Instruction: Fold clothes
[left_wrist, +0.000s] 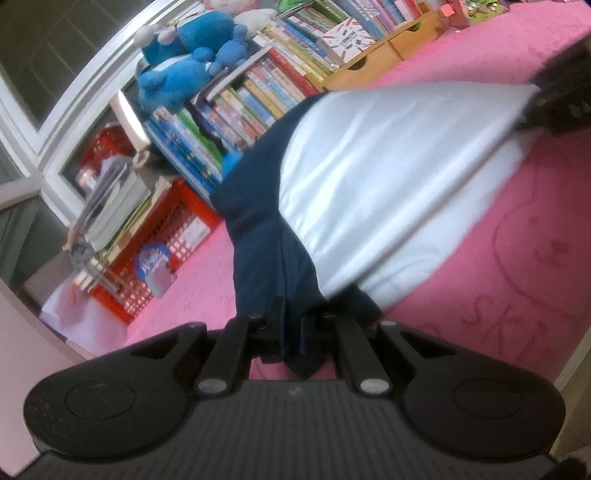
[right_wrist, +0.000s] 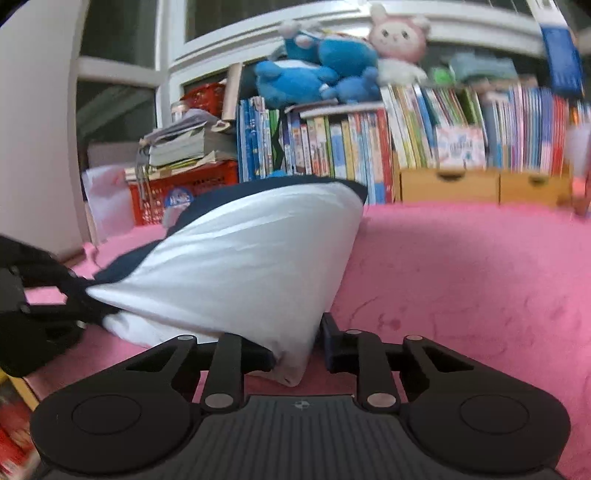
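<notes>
- Nearest in the left wrist view, the left tongs (left_wrist: 290, 341) are clamped tight on a bunched navy part of the garment (left_wrist: 369, 177), close to the pink bedspread (left_wrist: 498, 258).
- Nearest in the right wrist view, the right tongs (right_wrist: 299, 350) stand narrowly apart with a white corner of the garment between them. One pad touches the cloth and the other stands clear, so the corner looks only loosely caught.
- The garment, white with navy sleeves and trim, is lifted between the two tongs and stretched into a tent above the bedspread, with its lower layer resting on it.
- Risk: the white corner could slip from the right tongs as the cloth is drawn over, since the grip there looks incomplete. The fold would then collapse unevenly.
- Risk: the bunched navy part may carry a crease into the fold.
- Only the left view shows the bedspread's stitched lettering and the right tongs at the far white edge.
- Only the right view shows the pink plush rabbit (right_wrist: 399, 40). Both views show the bookshelf (right_wrist: 369, 147) and blue plush toys (right_wrist: 314, 70) beyond the garment.
</notes>
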